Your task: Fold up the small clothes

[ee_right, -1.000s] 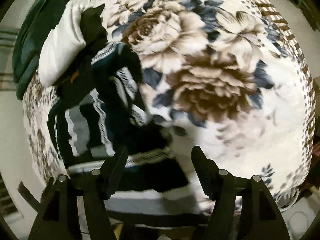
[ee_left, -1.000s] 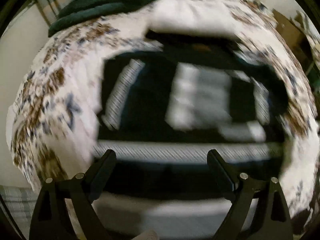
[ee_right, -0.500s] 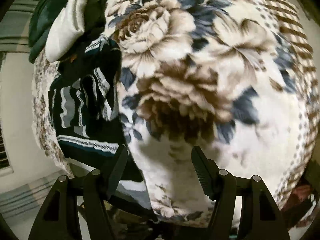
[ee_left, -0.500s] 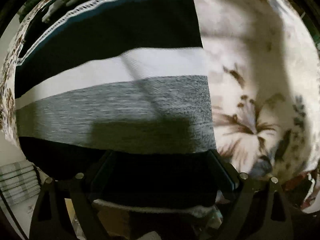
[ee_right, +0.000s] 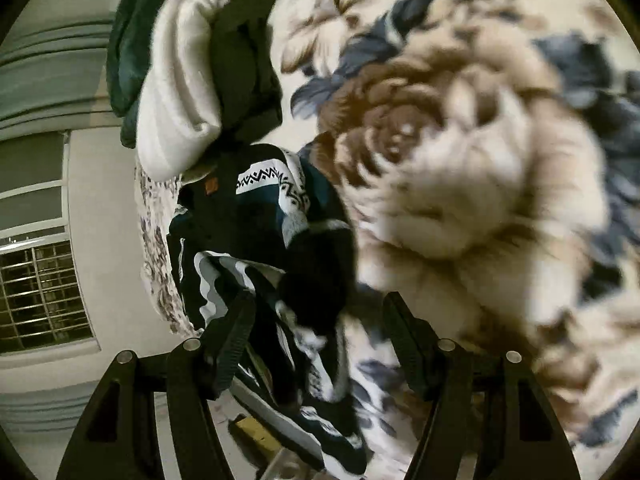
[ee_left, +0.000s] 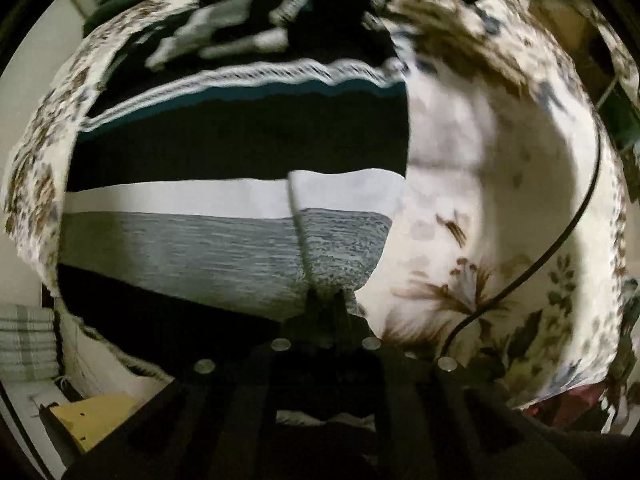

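So the striped sweater [ee_left: 224, 240] is lying spread on the floral blanket [ee_left: 480, 200], over toward the blanket's left edge, with its black, white and grey bands running across and a patterned white trim line further up. Your left gripper [ee_left: 326, 300] has just snapped closed and it's pinching the grey band right at the sweater's near right corner, you can see a crease running up from the pinch through the white stripe. Your right gripper [ee_right: 320, 316] is sitting about half open with nothing clamped; a dark bunched part of the sweater [ee_right: 316, 272] sits in the gap between the fingers, but whether either pad touches it I can't tell, that bit's pretty blurry. From the right wrist view the sweater looks rumpled along the blanket's left edge, zigzag pattern showing near the top. Past it, toward the far left corner of the blanket, there's a white folded garment [ee_right: 176, 80] with a dark one [ee_right: 244, 64] lying against it and a dark green one [ee_right: 124, 44] behind. A thin black cable [ee_left: 560, 236] curves across the blanket on the right side in the left wrist view.
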Demonstrator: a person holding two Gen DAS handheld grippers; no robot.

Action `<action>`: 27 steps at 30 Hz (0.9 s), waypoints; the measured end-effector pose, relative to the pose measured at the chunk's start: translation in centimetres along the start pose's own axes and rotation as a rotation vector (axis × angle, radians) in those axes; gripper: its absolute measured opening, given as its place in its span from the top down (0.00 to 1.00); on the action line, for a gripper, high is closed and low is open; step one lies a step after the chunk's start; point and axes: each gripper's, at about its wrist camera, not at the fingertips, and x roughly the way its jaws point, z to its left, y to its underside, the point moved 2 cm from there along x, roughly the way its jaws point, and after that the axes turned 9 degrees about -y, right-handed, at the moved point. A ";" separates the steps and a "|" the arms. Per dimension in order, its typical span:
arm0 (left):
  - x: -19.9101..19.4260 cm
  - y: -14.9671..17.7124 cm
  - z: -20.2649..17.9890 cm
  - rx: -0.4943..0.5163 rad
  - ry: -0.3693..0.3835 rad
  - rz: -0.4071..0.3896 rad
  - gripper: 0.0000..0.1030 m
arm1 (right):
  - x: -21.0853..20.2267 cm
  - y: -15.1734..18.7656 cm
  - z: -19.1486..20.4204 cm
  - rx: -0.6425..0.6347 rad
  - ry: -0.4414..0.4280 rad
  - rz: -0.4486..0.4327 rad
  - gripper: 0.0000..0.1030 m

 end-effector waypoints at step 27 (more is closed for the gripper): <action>0.3 0.2 29.2 -0.510 0.258 0.071 0.96 | 22.2 1.3 31.4 -0.292 0.410 0.120 0.92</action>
